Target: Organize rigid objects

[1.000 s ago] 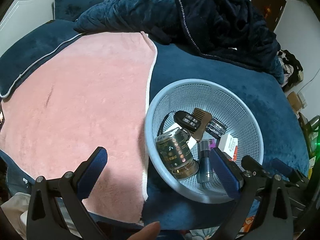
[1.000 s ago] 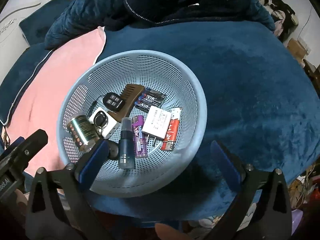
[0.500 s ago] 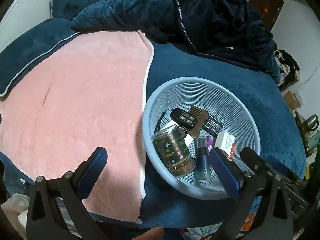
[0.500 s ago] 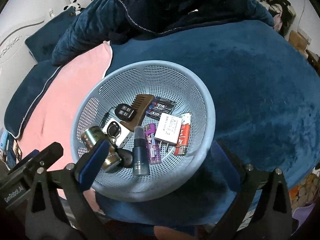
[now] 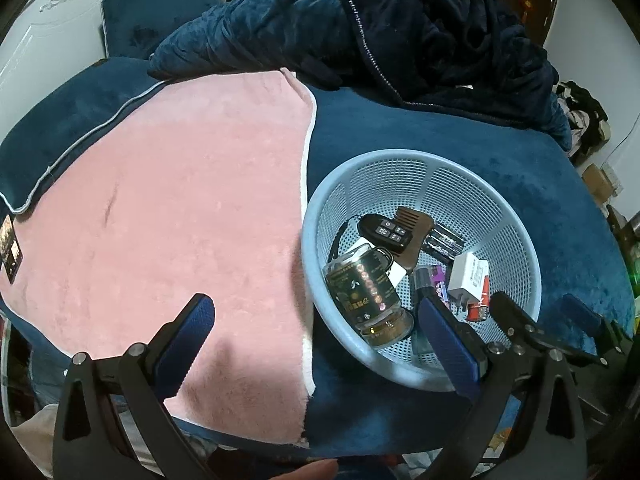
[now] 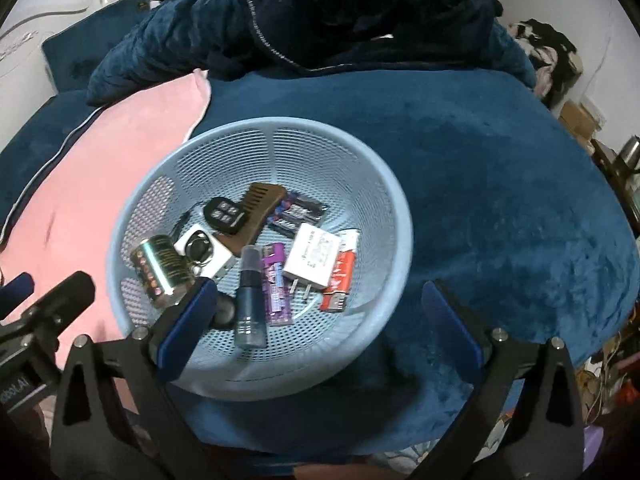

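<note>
A pale blue mesh basket (image 6: 384, 184) (image 5: 516, 216) sits on the dark blue bedspread. Inside lie a dark jar with a gold lid (image 6: 160, 268) (image 5: 366, 292), a black key fob (image 6: 224, 214) (image 5: 386, 234), a brown comb (image 6: 260, 200), batteries (image 6: 298, 214), a white charger (image 6: 314, 254) (image 5: 468, 274), a red lighter (image 6: 340, 280), a purple lighter (image 6: 276, 280) and a small spray bottle (image 6: 250, 300). My right gripper (image 6: 316, 320) hovers open over the basket's near rim. My left gripper (image 5: 316, 336) is open at the basket's left edge, above the pink towel (image 5: 168, 220).
A heap of dark blue quilt and clothing (image 5: 380, 28) lies at the back of the bed, with a blue pillow (image 5: 156, 20) by the white headboard. Boxes and clutter (image 6: 576, 116) stand on the floor to the right. A fingertip (image 5: 308, 470) shows at the bottom edge.
Both grippers have drawn back and upward from the basket, which now sits farther from the fingers in each view. The items inside have not moved.
</note>
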`<move>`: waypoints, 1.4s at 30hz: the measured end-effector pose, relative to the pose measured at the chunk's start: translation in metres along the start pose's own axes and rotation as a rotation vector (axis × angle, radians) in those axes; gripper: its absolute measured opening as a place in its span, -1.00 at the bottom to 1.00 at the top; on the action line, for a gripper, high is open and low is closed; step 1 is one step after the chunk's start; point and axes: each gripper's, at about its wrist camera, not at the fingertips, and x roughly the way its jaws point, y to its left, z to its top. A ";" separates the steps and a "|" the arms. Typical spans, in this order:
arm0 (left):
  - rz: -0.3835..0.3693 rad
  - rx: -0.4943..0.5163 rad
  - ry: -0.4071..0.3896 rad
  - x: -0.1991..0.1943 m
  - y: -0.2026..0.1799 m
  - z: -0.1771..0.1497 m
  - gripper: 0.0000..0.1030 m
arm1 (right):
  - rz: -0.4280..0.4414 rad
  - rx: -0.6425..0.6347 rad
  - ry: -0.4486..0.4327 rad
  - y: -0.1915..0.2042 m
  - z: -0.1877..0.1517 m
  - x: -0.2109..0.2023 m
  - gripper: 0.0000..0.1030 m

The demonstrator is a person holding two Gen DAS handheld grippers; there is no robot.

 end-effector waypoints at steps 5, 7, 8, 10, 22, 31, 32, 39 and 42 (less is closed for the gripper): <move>-0.005 -0.003 0.001 0.000 0.006 -0.001 0.99 | 0.074 0.049 0.025 -0.001 0.002 0.005 0.99; -0.009 -0.007 0.004 0.000 0.009 -0.001 0.99 | 0.086 0.063 0.036 0.000 0.002 0.006 0.99; -0.009 -0.010 0.007 0.001 0.010 -0.001 0.99 | 0.089 0.066 0.041 0.001 0.002 0.007 0.99; -0.013 -0.018 0.015 0.002 0.014 -0.002 0.99 | 0.090 0.067 0.040 0.005 0.002 0.007 0.99; -0.037 -0.072 0.067 0.012 0.032 -0.005 0.98 | 0.070 0.030 0.049 0.026 0.000 0.011 0.99; -0.023 -0.091 0.082 0.019 0.042 -0.004 0.98 | 0.063 0.028 0.069 0.037 -0.001 0.017 0.99; -0.023 -0.092 0.082 0.019 0.044 -0.004 0.98 | 0.062 0.028 0.070 0.038 -0.001 0.017 0.99; 0.000 -0.114 0.050 0.017 0.052 -0.002 0.98 | 0.048 0.020 0.055 0.050 0.002 0.018 0.99; 0.021 -0.143 0.022 0.012 0.067 0.002 0.98 | 0.061 0.016 0.044 0.062 0.009 0.017 0.99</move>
